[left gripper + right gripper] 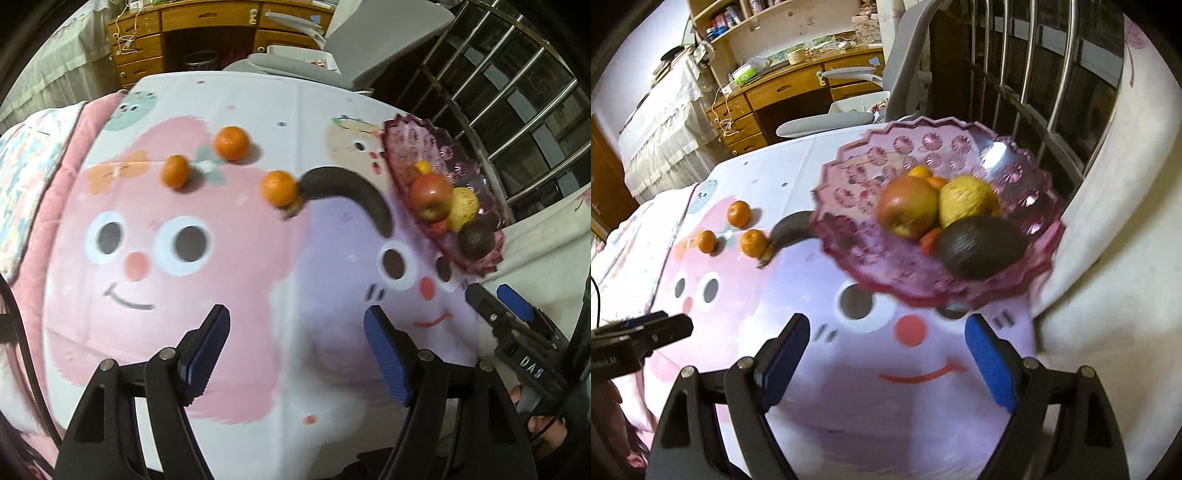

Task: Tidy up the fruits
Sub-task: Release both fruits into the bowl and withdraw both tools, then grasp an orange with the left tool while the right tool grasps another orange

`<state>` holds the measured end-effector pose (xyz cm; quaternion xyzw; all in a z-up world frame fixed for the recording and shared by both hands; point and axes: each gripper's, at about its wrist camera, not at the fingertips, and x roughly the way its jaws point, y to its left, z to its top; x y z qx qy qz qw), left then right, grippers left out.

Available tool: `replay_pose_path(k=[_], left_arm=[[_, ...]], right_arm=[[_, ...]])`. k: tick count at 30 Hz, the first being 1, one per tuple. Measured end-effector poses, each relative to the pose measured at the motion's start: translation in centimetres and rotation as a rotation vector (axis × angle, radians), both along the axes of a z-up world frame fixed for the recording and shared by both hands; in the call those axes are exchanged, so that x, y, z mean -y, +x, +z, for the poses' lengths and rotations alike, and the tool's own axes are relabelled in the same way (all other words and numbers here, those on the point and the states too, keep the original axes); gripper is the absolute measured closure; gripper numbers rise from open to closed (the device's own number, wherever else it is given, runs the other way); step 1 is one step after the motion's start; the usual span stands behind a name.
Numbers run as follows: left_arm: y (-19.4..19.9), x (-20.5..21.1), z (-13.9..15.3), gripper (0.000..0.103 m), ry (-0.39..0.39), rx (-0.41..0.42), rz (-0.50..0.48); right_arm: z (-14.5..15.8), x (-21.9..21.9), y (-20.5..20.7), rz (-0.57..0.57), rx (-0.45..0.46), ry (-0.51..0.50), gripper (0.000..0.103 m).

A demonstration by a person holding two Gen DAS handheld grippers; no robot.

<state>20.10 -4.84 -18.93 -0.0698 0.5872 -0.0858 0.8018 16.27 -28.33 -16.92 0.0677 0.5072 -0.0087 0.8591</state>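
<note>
Both grippers empty. Left gripper (297, 354) has its fingers spread with nothing between them, hanging above the cartoon-print cloth (177, 280). Right gripper (886, 363) also has its fingers wide apart and bare, just short of the pink bowl (849, 177).

Still loose on the cloth: three mandarins, far (232, 143), left (174, 171) and nearest (279, 187). The nearest one touches the stem end of a blackened banana (349, 192), whose other end lies just beside the bowl rim. Already in the bowl: apple (908, 206), a yellow fruit (967, 201), a dark avocado-like fruit (979, 247), and small orange pieces behind and below them.

Handling guesses:
- Mandarins: light, round, soft skin, likely to roll. Take across the widest part, gentle squeeze.
- Banana: peel that dark suggests mush inside. Grip mid-body across the narrow width, minimal force. Lifting it may nudge the mandarin at its stem.
- Bowl: looks like rigid faceted plastic or glass, and slick. Lower the fruit in instead of dropping it, aiming at the open side away from the pile.

Surface looks padded, so expect some give when pressing down.
</note>
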Motion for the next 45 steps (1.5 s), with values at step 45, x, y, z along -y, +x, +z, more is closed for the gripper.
replay_pose_path(k=[45], left_arm=[[13.6,-11.0,-6.0,0.017,0.169,-0.102,-0.118]], right_arm=[[-3.4,-15.6,7.0,0.199,0.105,-0.028,0.016]])
